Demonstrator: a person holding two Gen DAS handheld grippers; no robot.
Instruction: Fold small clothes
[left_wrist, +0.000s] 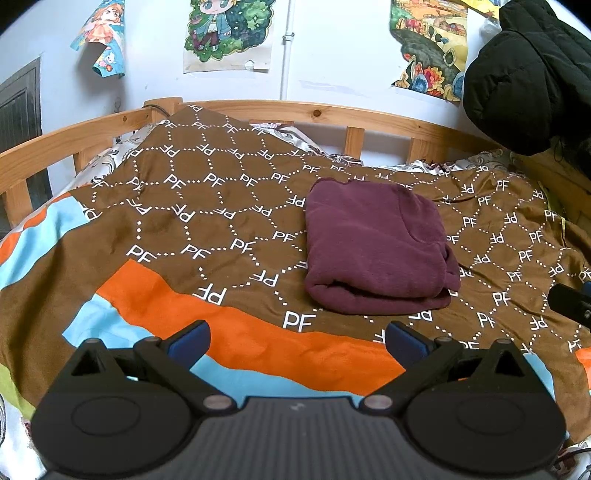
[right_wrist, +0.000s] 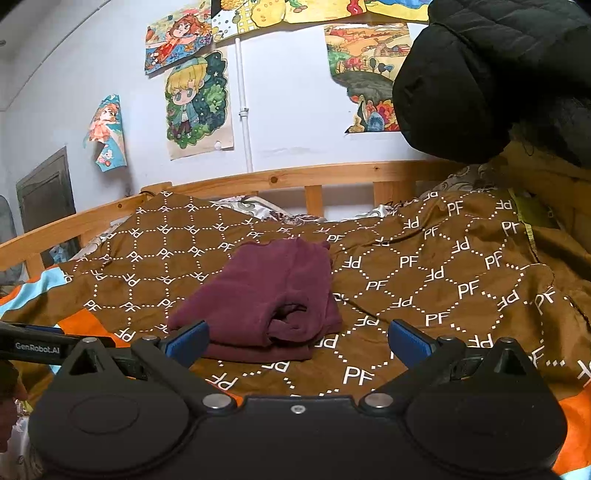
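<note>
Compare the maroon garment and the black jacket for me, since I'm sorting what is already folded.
The maroon garment lies folded in a compact stack on the bedspread; the black jacket hangs bulky and unfolded above the bed's corner. The garment looks soft and fleecy, the jacket quilted. Neither gripper touches either.

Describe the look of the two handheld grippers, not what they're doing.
Both look identical: the left gripper and right gripper have matte black bodies with round pivot housings, silver pivot screws and triangular cut-outs on the linkages. The fingertips carry ribbed blue pads. The left gripper, seen in the right wrist view, bears white "GenRobot.AI" lettering. No sleeves or cables clearly show.
</note>
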